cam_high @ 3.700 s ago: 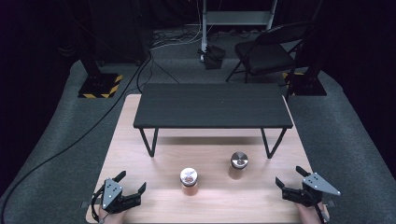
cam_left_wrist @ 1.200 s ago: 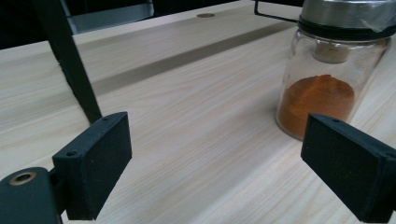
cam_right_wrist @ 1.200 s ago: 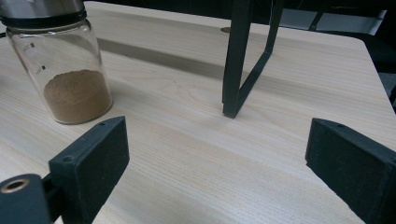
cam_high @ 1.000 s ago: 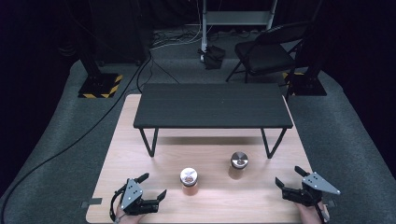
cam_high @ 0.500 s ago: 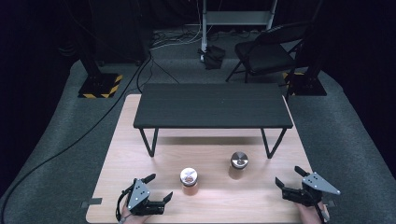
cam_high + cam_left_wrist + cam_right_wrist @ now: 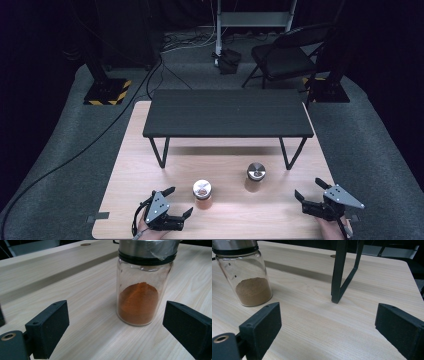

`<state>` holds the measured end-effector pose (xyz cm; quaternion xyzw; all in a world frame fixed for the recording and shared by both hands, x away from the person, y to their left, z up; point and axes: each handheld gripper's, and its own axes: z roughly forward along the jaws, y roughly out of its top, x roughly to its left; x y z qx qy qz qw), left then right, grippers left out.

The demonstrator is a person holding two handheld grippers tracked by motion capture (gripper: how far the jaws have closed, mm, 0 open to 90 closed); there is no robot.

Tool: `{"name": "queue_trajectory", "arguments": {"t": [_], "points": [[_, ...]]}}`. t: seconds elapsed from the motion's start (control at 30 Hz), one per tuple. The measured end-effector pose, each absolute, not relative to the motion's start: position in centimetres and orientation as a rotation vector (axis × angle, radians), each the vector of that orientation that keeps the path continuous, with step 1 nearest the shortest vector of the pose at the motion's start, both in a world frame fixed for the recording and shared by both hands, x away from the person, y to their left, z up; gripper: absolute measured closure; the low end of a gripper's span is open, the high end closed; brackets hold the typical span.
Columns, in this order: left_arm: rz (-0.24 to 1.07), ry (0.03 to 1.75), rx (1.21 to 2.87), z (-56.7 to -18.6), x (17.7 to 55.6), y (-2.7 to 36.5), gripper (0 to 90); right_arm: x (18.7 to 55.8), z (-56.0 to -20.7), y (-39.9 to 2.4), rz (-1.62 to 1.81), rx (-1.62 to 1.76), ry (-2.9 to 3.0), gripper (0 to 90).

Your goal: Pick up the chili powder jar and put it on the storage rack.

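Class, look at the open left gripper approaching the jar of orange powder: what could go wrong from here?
1. The left gripper sits off-centre: the orange-powder jar stands nearer one jaw, which might tip it.
2. The jar is tall glass; a grip on the metal lid might slip.

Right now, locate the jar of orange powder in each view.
High view: jar of orange powder, front centre, just right of the left gripper.
Left gripper view: the jar fills upper centre-right, ahead of open jaws.
Right gripper view: not in it.
Shared landmark: the wooden tabletop.
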<state>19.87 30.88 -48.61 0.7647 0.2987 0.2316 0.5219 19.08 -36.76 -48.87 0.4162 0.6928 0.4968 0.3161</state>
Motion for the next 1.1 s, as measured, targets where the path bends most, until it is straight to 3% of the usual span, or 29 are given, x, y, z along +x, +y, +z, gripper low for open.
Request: {"name": "queue_trajectory", "arguments": {"t": [1.1], "points": [[0.505, 0.694, 1.854, -48.3, 22.1, 27.4, 6.5, 19.1, -48.9, -36.9, 1.315, 1.094, 1.825, 6.2]]}}
